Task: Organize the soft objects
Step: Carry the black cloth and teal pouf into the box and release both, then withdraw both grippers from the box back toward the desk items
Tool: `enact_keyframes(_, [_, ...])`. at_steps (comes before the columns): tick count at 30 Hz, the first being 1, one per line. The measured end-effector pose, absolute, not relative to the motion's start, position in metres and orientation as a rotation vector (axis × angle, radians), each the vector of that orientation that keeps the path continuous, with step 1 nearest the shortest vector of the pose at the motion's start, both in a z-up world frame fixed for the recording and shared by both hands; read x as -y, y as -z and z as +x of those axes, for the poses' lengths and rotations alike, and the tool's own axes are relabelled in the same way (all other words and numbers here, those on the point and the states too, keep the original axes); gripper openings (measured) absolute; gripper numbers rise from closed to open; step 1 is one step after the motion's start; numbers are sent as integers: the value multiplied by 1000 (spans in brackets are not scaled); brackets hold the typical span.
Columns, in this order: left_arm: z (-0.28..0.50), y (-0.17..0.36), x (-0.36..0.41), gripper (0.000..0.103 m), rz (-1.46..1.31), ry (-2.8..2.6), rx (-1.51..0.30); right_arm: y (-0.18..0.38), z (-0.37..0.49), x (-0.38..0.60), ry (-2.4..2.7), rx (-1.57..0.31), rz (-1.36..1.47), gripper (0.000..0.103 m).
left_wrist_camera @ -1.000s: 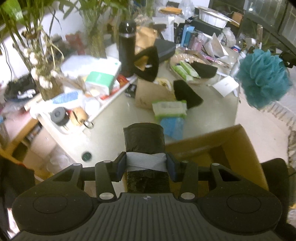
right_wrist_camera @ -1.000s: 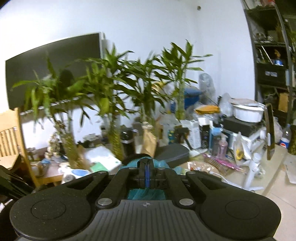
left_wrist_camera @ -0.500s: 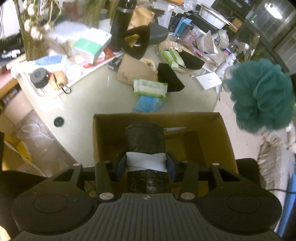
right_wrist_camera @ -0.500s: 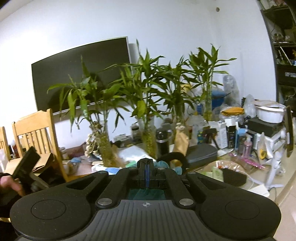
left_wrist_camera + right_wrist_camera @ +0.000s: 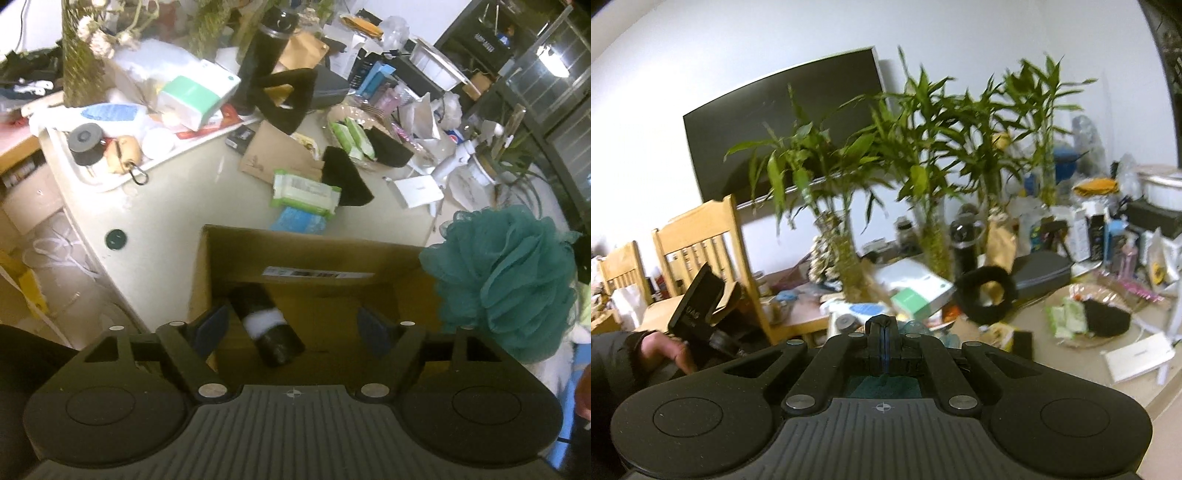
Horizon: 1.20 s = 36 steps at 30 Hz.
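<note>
Inside the open cardboard box (image 5: 201,266) at the near edge of the cluttered counter (image 5: 173,221), a black roll with a white band (image 5: 267,325) lies tilted on the box floor. It sits between the fingers of the left hand-held gripper (image 5: 295,326), whose jaws are opening and no longer press on it. The roll looks light and squashy, probably bagged film or cloth, so a hold across the white band would likely keep it from slipping. The left hand-held gripper points steeply down into the box.

Beside the box's right wall hangs the teal mesh bath pouf (image 5: 506,280), airy, springy and nearly weightless. It would best be held by its gathered core or cord, since loose frills would likely pull out. The right hand-held gripper (image 5: 884,341) is pressed together with teal mesh showing just behind its tips, so it appears to pinch the pouf. It points only slightly downward.
</note>
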<state>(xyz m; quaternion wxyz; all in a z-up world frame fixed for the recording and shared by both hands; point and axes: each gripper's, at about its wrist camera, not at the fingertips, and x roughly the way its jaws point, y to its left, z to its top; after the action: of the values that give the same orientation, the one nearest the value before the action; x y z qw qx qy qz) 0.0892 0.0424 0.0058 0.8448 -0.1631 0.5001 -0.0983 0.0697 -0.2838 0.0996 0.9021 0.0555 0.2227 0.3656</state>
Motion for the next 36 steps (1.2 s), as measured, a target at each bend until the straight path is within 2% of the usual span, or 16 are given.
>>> enact_keyframes(11, [65,-10,-49,77,-163,164,-919,-71,67,259,-831,-589,87,3])
enact_keyframes(21, [55,-4,-57,77,-127,139,-904,-40,80,238,-804,-716,30,3])
enact_keyframes(23, [53,-4,-56,77,-112,143,-894,-38,84,233,-786,-725,5,6])
enact_keyframes(24, [52,-4,-56,77,-104,145,-889,-38,86,231,-780,-727,-7,12])
enact_keyframes(25, [52,-3,-55,77,-99,144,-887,-38,88,228,-780,-730,-11,38])
enact_keyframes(26, [53,-3,-55,77,-96,144,-886,-37,89,226,-777,-737,-14,70])
enact_keyframes(28, [53,-2,-56,77,-98,148,-887,-35,91,223,-764,-738,-24,92])
enact_keyframes(30, [52,-1,-57,77,-103,152,-888,-33,90,223,-755,-717,-34,93])
enact_keyframes(32, [52,1,-57,77,-99,154,-887,-29,89,224,-745,-727,-38,102])
enact_keyframes(36, [52,4,-57,77,-90,157,-891,-19,87,228,-710,-741,-46,103])
